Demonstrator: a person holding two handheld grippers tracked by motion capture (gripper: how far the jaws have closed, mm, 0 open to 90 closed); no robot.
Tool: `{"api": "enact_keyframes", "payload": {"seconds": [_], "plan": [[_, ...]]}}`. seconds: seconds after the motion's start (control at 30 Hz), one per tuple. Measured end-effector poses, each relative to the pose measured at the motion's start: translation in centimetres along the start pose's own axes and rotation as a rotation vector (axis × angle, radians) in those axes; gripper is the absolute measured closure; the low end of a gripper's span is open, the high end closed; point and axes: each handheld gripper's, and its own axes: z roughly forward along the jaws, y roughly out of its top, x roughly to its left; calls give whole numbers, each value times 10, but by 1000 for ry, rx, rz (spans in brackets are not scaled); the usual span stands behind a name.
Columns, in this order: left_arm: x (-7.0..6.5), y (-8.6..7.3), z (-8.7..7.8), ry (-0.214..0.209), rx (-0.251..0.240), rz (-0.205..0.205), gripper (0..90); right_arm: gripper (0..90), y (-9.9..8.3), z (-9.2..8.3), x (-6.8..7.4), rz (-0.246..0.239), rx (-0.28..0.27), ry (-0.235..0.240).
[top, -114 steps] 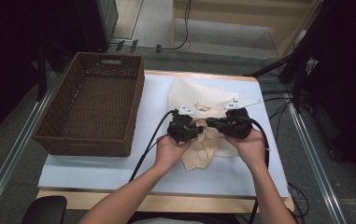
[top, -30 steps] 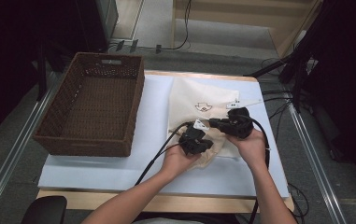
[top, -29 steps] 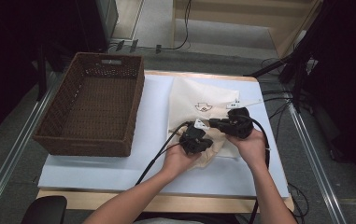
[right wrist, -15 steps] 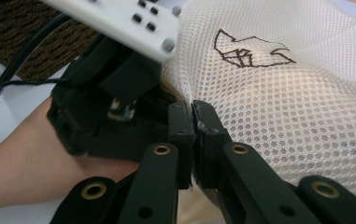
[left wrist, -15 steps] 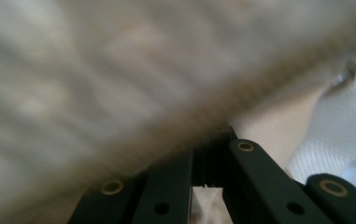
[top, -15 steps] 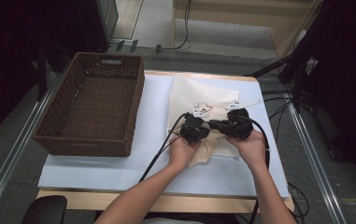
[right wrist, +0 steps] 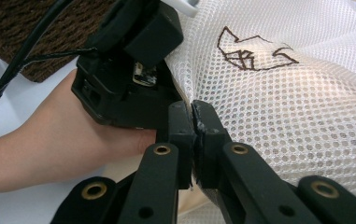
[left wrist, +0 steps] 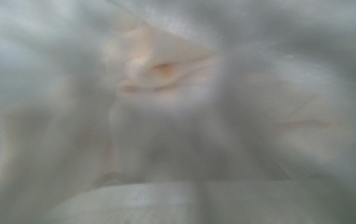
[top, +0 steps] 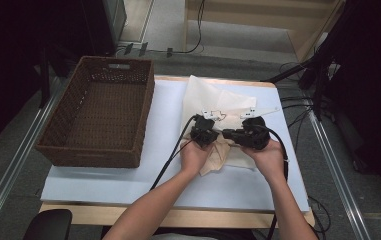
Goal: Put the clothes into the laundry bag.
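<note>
**Mesh bag pinched at its edge by both grippers**

Mesh bag [right wrist: 283, 88] was the thing in hand — white netting with a beige cloth [top: 218, 155] inside, lying on the pale table cover [top: 128, 175] to the right of the wicker basket [top: 98, 120]. The right gripper [right wrist: 193, 122] had its two black jaws pressed together on a fold of the netting at the bag's edge. The left gripper [top: 204, 134] sat just beside it, almost touching; its own view was a close blur of pale fabric [left wrist: 166, 79], and its jaws were closed, evidently buried in the bag. No words could be read anywhere — the bag bore a dark brown stitched outline emblem [right wrist: 252, 49], angular like a folded figure. Small white tags [top: 213, 114] lay on the bag just beyond the grippers.
</note>
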Motion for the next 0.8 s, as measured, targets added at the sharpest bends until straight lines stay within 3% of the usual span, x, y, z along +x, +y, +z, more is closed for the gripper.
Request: {"api": "enact_keyframes", "payload": {"seconds": [0.17,0.3,0.5,0.6,0.8], "plan": [[6,5,0,-82,35,-39,900,890,-1,3,-2,6,6,-6],[5,3,-13,-108,45,10,850,890,-1,2,-3,13,-3,-7],[3,-3,-40,-144,57,50,730,889,-1,-1,-5,15,-12,-10],[0,-4,-52,-169,43,53,675,889,-1,-1,-4,13,-14,-11],[-5,-14,-72,-214,72,65,557,889,0,-1,-4,13,-12,-12]]}}
